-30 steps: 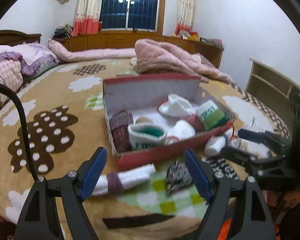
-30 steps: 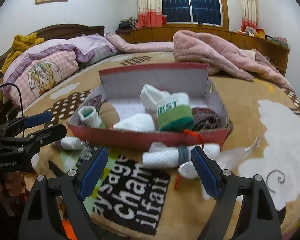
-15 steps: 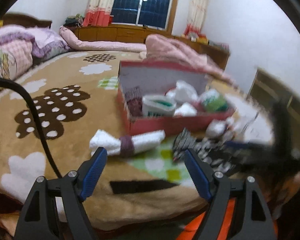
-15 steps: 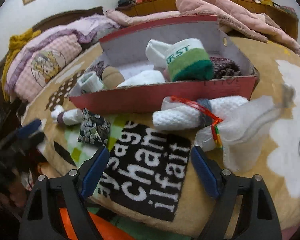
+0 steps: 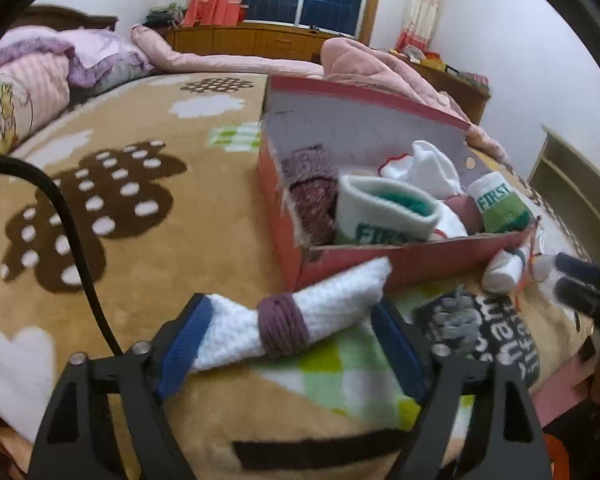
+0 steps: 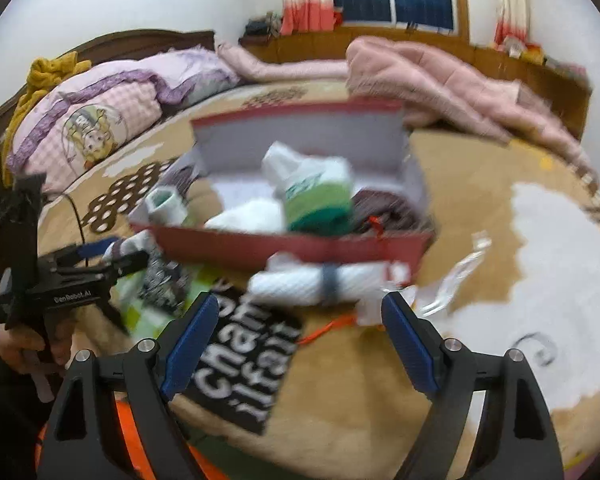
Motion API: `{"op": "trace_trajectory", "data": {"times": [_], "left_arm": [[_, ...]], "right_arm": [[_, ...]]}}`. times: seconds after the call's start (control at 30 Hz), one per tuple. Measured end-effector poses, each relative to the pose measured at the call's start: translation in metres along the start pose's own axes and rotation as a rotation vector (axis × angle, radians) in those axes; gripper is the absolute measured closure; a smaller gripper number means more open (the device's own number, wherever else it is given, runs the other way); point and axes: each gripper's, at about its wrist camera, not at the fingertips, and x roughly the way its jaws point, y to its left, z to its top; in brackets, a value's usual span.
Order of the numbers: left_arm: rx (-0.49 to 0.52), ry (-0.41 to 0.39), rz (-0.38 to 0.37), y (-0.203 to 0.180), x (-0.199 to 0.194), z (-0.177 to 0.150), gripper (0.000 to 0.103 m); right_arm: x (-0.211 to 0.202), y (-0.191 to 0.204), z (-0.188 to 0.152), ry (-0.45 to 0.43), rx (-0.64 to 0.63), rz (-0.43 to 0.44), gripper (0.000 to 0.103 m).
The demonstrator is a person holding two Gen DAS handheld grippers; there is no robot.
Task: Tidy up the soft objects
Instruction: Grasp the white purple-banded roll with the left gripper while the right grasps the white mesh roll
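- Left gripper (image 5: 288,350) sits low over the bedspread (image 5: 148,224) with its jaws closing; the white rolled towel with the purple band (image 5: 296,320) lies between the blue pads (image 5: 184,346), its near end at the left pad, but no squeeze shows yet.
- That roll lies just in front of the red box (image 5: 400,258), one end touching its near wall, probably so the carry into the box is short.
- Right gripper (image 6: 300,344) hovers with jaws wide and nothing between them, aimed toward a second white roll with a grey band (image 6: 324,280) lying against the box front.
- Inside the box sit rolled socks, a green-and-white cuffed pair (image 5: 384,212) and a maroon bundle (image 5: 312,192) among them, packed side by side to leave room.
- A patterned black-and-white bundle (image 5: 456,320) waits on the bedspread between the two rolls.
- A hand (image 6: 24,348) holds the left tool's grip.
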Motion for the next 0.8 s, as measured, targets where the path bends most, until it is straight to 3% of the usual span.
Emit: {"op": "trace_trajectory", "data": {"times": [0.07,0.17,0.33,0.43,0.53,0.67,0.73,0.77,0.8], "left_arm": [[-0.023,-0.008,-0.007,0.005,0.008,-0.004,0.036],[0.021,-0.027,0.003,0.0,0.007,-0.005,0.05],[0.092,-0.042,0.0,-0.01,0.004,-0.011,0.06],[0.069,-0.02,-0.023,-0.009,0.003,-0.009,0.061],[0.034,0.002,-0.09,-0.011,-0.004,-0.006,0.061],[0.105,0.002,-0.039,-0.023,-0.001,-0.013,0.059],[0.135,-0.008,-0.012,-0.029,-0.001,-0.016,0.059],[0.13,-0.01,-0.009,-0.03,-0.002,-0.017,0.059],[0.111,-0.009,-0.013,-0.029,-0.001,-0.017,0.059]], "right_arm": [[-0.003,-0.004,0.002,-0.023,-0.015,-0.027,0.017],[-0.005,-0.006,0.005,-0.036,-0.013,-0.028,0.018],[-0.014,-0.001,0.008,-0.116,-0.013,0.035,0.019],[0.016,0.006,0.003,-0.01,-0.007,0.082,0.019],[0.043,0.004,-0.001,0.053,0.035,0.019,0.019],[0.052,0.01,0.002,0.005,0.009,-0.118,0.017],[0.06,0.017,0.003,0.022,-0.013,-0.151,0.012],[0.064,0.021,0.005,0.024,-0.034,-0.179,0.013],[0.065,0.021,0.007,0.014,-0.041,-0.2,0.021]]}}
